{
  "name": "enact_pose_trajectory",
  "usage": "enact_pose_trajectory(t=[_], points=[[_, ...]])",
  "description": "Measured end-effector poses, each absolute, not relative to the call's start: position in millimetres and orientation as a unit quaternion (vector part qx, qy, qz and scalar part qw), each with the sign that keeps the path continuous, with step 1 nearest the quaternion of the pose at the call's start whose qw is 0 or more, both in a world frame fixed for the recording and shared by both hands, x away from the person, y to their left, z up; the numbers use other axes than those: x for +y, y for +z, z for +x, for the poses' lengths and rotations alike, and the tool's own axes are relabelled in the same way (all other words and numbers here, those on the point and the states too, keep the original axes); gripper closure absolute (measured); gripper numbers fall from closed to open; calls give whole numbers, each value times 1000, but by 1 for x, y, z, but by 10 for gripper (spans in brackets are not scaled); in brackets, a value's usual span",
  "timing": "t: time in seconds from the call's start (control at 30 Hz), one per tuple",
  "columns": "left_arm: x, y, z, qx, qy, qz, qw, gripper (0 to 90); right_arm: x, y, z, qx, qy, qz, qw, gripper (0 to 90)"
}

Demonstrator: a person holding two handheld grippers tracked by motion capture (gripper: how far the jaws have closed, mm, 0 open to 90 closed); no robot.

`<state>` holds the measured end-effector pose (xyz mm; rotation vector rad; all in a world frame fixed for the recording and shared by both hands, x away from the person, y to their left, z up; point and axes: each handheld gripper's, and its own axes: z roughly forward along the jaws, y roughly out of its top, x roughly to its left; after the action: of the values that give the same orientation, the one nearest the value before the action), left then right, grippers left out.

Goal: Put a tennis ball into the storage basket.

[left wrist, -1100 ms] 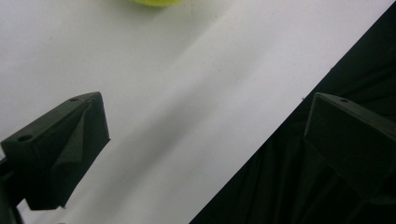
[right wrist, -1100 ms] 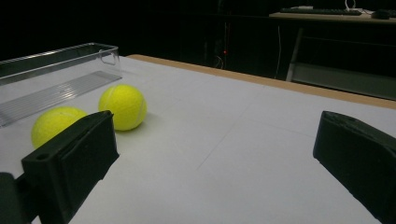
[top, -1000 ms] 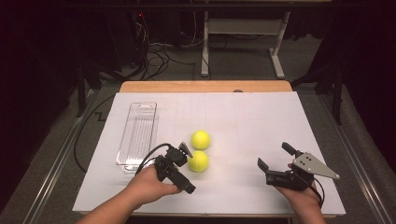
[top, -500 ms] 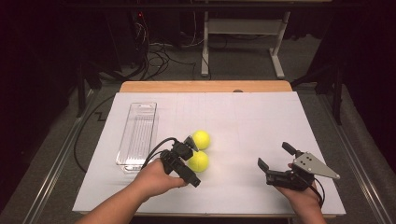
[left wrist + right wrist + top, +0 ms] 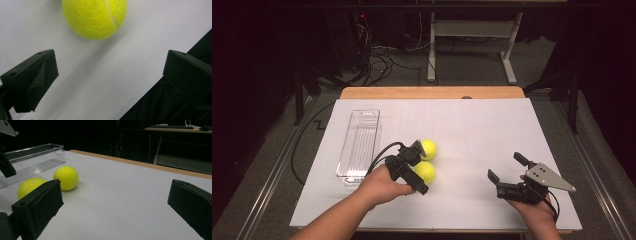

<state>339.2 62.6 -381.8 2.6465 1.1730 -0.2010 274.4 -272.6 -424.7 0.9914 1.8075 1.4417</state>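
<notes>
Two yellow tennis balls lie side by side on the white table top, the farther ball and the nearer ball. My left gripper is open, low over the table. Its jaws stand on either side of the nearer ball, which in the left gripper view lies just past their tips, untouched. My right gripper is open at the front right with nothing between its jaws, pointing toward the balls.
A clear plastic tray lies lengthwise to the left of the balls. The white sheet covers the table, with a wooden edge at the back. Cables and a desk frame lie on the floor behind.
My left gripper has moved forward and right, up to the nearer ball, so its jaws now flank it. The balls and the right gripper have stayed put.
</notes>
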Motion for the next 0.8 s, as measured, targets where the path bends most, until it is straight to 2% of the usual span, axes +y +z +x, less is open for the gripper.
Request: enact_pose_trajectory(t=[0.4,0.8], points=[[59,-377,352,406,-78,900,135,6,-273,-424,274,683,546,375,308,1],[55,-387,361,411,-81,897,140,6,-274,-424,274,682,547,375,308,1]])
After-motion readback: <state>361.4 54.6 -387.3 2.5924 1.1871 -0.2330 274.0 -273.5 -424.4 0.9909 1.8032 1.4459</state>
